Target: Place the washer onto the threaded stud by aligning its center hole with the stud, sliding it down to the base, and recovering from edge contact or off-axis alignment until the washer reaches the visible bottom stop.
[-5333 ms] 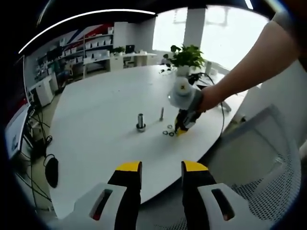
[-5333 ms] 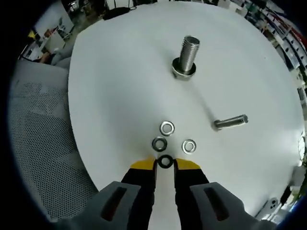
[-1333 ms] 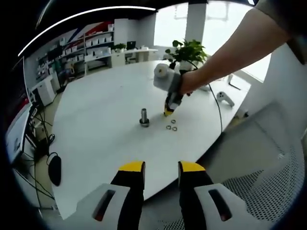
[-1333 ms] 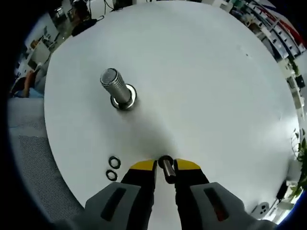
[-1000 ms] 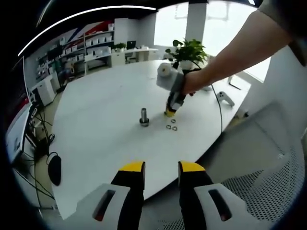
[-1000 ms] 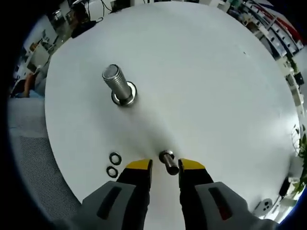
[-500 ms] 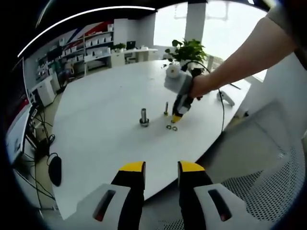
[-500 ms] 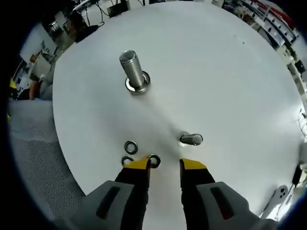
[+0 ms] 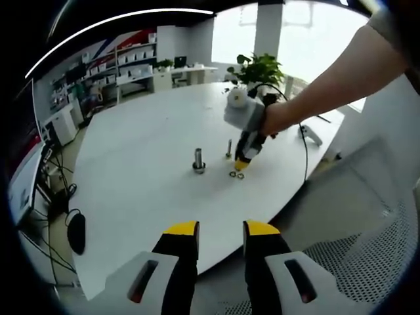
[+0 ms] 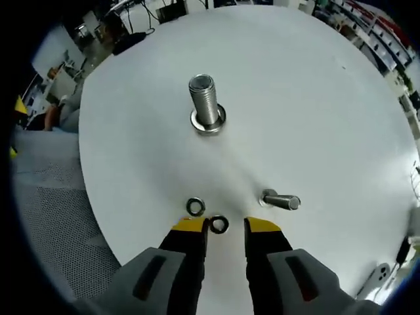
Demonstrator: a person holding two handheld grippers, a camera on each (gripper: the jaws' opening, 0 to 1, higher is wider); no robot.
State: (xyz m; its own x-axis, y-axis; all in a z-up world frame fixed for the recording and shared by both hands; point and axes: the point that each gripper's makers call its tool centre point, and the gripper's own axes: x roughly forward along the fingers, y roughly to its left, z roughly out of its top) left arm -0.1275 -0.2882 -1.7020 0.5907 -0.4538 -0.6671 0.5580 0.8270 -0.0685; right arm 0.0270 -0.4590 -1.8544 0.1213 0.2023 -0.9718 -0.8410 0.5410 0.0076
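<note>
A large threaded stud [image 10: 208, 111] stands upright on the white round table [image 10: 315, 98]. Beside it, a smaller bolt [image 10: 281, 201] stands on its head. Two dark washers lie flat near the table's edge: one [image 10: 195, 207] just ahead of my right gripper's left jaw, the other [image 10: 218, 224] between the yellow tips of my open right gripper [image 10: 225, 227]. From the left gripper view, the right gripper [image 9: 241, 164], held in a person's hand, points down at the washers [image 9: 233, 174], to the right of the stud [image 9: 198, 161]. My left gripper [image 9: 220, 230] hangs open off the table, holding nothing.
A potted plant [image 9: 256, 71], a black cable and a white controller [image 9: 308, 134] sit at the table's far side. Grey mesh chairs [image 10: 52, 216] [image 9: 367, 262] stand close to the near edge. Shelves and desks line the room behind.
My right gripper opened and let go of the smaller bolt, which now stands on the table. It then drew back to the washers, and one now lies between its tips. The left gripper stayed put.
</note>
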